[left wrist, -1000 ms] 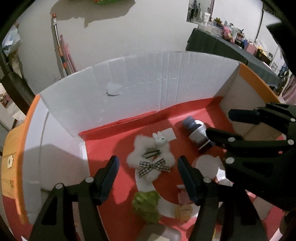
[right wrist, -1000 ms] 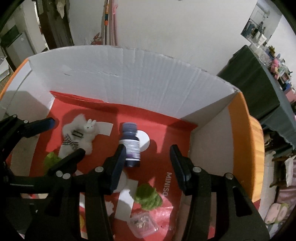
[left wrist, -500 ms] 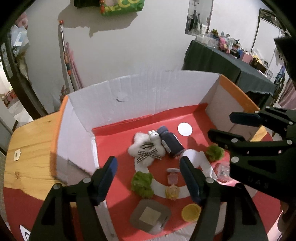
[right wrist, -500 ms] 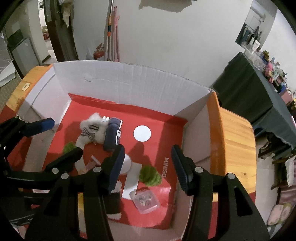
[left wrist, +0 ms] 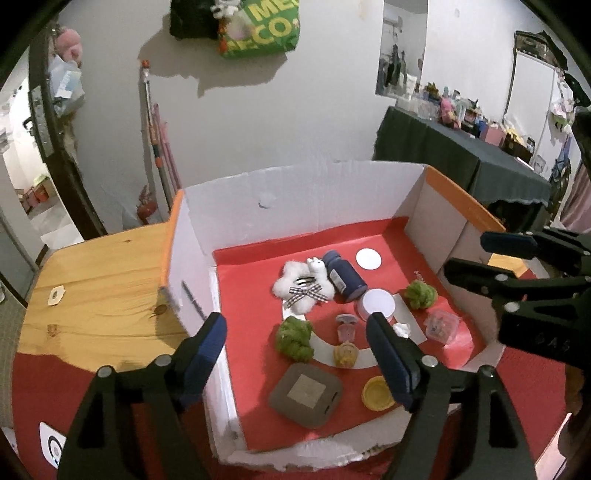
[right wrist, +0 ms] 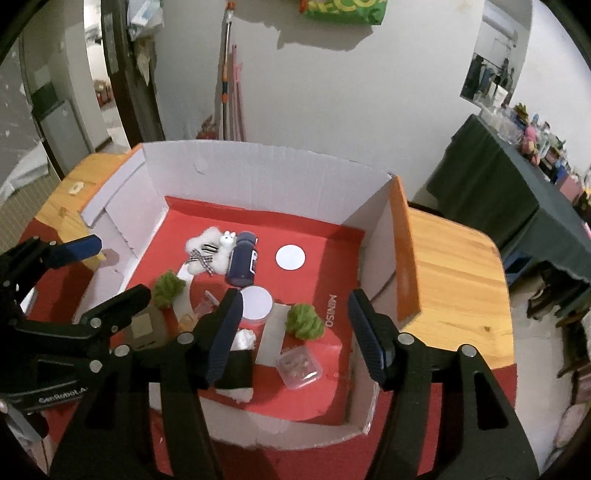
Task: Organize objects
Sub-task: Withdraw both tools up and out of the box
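Both grippers hang above an open cardboard box (left wrist: 295, 192) with white walls and a red floor, which sits on a wooden table (left wrist: 99, 280). The left gripper (left wrist: 295, 343) has its fingers spread wide with nothing between them, and the right gripper (right wrist: 295, 325) is likewise spread and empty; each shows at the edge of the other's view. On the box floor a dark blue bottle (left wrist: 344, 275) lies on its side, touching a white fluffy bunny toy (left wrist: 303, 288) with a checked bow. Just beside the bottle's base stands a white round lid (left wrist: 376, 303), and farther back a flat white disc (left wrist: 368, 258) lies apart from the rest. Two green fuzzy clumps lie on either side: one (left wrist: 294, 338) near the left wall, the other (left wrist: 419, 293) toward the right wall. Nearer the front are a clear plastic case (left wrist: 441, 325), a small yellowish figure (left wrist: 345, 354), a yellow cap (left wrist: 377, 393) and a brown square pad (left wrist: 306, 393). A dark-clothed table (left wrist: 461, 155) crowded with small items stands against the far wall, and a green bag (left wrist: 258, 27) hangs above.
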### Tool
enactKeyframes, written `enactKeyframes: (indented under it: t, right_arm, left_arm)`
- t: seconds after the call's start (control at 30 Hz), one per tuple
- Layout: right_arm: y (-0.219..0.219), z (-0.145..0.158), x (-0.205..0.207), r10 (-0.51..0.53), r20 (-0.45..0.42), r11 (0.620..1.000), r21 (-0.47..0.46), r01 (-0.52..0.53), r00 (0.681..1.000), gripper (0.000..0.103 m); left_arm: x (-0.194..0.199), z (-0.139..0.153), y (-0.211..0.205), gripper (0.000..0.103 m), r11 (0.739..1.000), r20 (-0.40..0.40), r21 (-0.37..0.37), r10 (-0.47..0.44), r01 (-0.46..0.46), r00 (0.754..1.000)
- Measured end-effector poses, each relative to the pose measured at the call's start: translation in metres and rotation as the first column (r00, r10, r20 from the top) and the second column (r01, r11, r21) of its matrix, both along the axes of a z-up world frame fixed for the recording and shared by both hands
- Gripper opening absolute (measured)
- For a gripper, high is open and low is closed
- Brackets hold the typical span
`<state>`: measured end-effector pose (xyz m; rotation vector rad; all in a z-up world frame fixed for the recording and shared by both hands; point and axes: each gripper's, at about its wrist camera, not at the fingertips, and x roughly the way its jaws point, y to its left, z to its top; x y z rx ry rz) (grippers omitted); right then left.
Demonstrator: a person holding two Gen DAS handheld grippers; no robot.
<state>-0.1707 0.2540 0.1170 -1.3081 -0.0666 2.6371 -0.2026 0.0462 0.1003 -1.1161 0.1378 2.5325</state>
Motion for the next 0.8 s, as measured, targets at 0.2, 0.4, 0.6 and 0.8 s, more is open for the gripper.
enactKeyframes:
  t: [0.2,0.4,0.6,0.8]
  right_arm:
    - [0.001,0.005,0.024,0.018,-0.09,0.999,-0.039,-0.021,0.996,0.066]
    - [-0.008,-0.004,0.054,0.021,-0.221,0.999,0.034,-0.014,0.975,0.075]
    - [-0.027,-0.019,0.076,0.043,-0.333,0.994,0.11,-0.007,0.942,0.084]
    - [-0.019,-0.033,0.078,0.004,-0.366,0.998,0.067,0.022,0.931,0.084]
  left_arm:
    - [0.02,0.002,-0.008,0.089,0.999,-0.088,0.029,0.03,-0.027,0.996]
    - [0.035,-0.008,-0.018,0.098,0.994,-0.12,0.083,0.08,-0.07,0.99]
    - [0.05,-0.02,-0.023,0.103,0.989,-0.192,0.096,0.132,-0.115,0.972]
    - [0.053,-0.026,-0.027,0.103,0.984,-0.216,0.111,0.163,-0.142,0.963]
